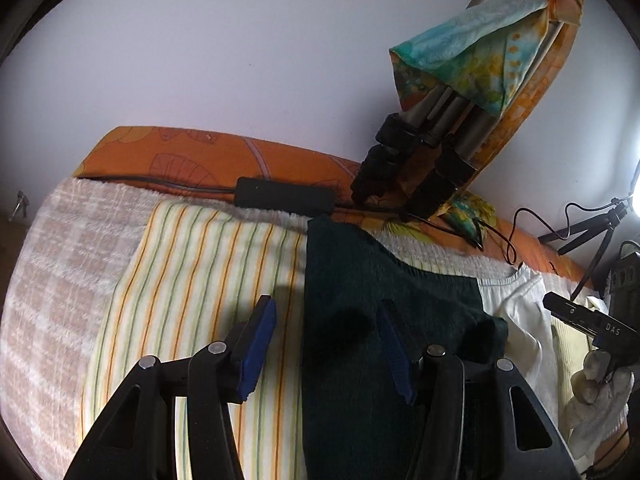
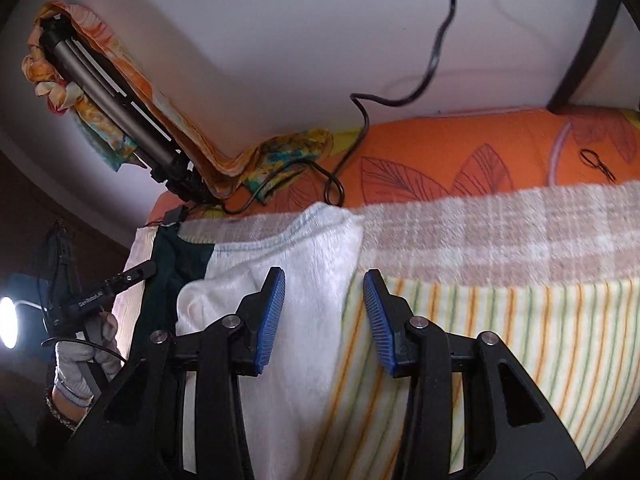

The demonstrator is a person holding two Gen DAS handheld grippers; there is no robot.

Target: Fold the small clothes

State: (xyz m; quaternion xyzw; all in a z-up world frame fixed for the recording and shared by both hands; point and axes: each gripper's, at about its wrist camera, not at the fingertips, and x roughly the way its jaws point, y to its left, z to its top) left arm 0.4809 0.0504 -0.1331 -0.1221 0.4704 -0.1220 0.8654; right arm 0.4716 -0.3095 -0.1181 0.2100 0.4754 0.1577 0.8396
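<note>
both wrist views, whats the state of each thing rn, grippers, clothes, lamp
left gripper: open, empty, over the green garment's left edge
right gripper: open, empty, over the white garment's right edge
green garment: lying flat on the striped cloth
white garment: lying partly bunched beside the green one
striped cloth: spread flat
lamp: on
tripod: leaning on the wall, draped with colourful cloth
</note>
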